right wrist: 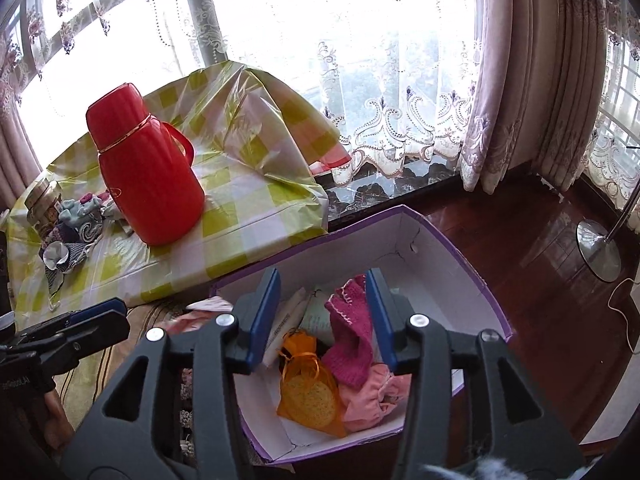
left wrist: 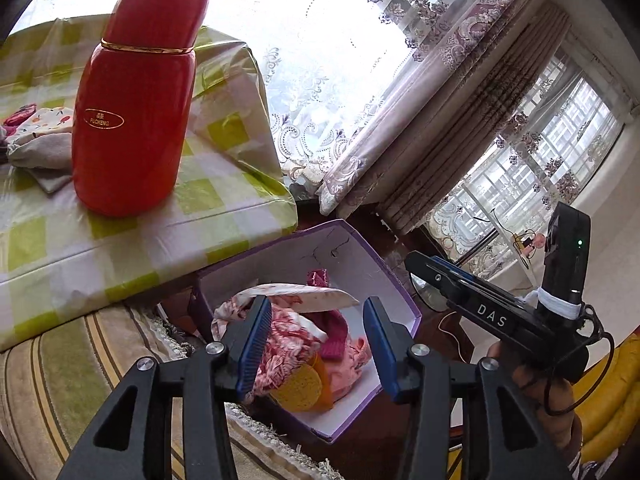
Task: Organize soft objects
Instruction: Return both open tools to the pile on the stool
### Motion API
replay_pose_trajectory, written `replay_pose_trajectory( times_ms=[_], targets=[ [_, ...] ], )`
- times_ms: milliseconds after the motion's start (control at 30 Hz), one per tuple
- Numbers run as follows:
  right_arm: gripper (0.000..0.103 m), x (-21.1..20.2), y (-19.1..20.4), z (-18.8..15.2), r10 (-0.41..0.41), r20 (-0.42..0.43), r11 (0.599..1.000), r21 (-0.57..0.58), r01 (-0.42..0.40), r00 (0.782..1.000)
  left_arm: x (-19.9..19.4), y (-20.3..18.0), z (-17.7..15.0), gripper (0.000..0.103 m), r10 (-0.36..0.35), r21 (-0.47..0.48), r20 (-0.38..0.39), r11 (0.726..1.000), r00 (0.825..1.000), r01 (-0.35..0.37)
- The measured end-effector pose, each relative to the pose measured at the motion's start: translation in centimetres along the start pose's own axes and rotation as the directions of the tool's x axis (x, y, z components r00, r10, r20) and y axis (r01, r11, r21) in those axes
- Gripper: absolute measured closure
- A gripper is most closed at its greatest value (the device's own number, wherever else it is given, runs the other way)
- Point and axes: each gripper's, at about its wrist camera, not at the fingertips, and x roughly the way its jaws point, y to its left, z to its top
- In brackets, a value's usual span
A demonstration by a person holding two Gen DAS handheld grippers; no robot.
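Step in hand, by my read: a drop-off into the box (right wrist: 448, 256). Both tools hang over it w/ jaws spread and nothing between the pads. Left tool (left wrist: 318, 344) sits above the floral cloth (left wrist: 288, 344); right tool (right wrist: 324, 320) above the pink knit (right wrist: 352, 340). No earlier frame, so can't say what was let go.

Box: purple outside, white inside, on the floor next to the worktop's corner, approx. half full. Inside:
- floral cloth, red/white print, crumpled, left side
- pink knit, draped over the middle
- pale pink cloth (right wrist: 372, 396), bunched, right front
- orange bag (right wrist: 308, 384) w/ a yellow round thing in it, front centre
- white pieces at the back, can't tell what

All limp, loose, no folds kept; will sag and slip if pinched thin.

More soft stuff is left on the worktop (right wrist: 240, 216), which has a green check cover: a small pile (right wrist: 76, 220) of cloths behind/beside the red flask (right wrist: 148, 176), well apart from the box.

Next move, prob.: lift a tool clear of the box, swing to that pile, pinch one piece by a thick bunch. Needs care re the flask, which stands close to the pile and could be knocked. Jar by the pile is hard, not for the box.
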Motion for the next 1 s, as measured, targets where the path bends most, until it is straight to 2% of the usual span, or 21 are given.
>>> replay_pose_trajectory(
  times_ms=[300, 500, 733, 1000],
  targets=[
    [0.049, 0.0, 2.9, -0.1, 0.04, -0.013, 0.997, -0.059, -0.041, 0.999, -2.4, 2.0, 0.6, 0.054, 0.033, -0.05, 0.071, 0.998, 0.997, -0.03],
    [0.047, -0.1, 5.6, -0.2, 0.076, -0.026, 0.991, -0.109, -0.078, 0.997, -5.4, 5.3, 1.2, 0.054, 0.094, -0.122, 0.141, 0.99, 0.986, -0.077],
    [0.047, 0.0, 9.7, -0.7, 0.13, -0.051, 0.974, -0.179, -0.137, 0.99, -10.0, 10.2, 1.7, 0.054, 0.202, -0.23, 0.232, 0.962, 0.952, -0.148],
    [0.046, 0.3, 14.7, -1.2, 0.188, -0.085, 0.944, -0.26, -0.204, 0.978, -14.6, 16.2, 1.1, 0.054, 0.319, -0.363, 0.292, 0.909, 0.902, -0.204]
  ],
)
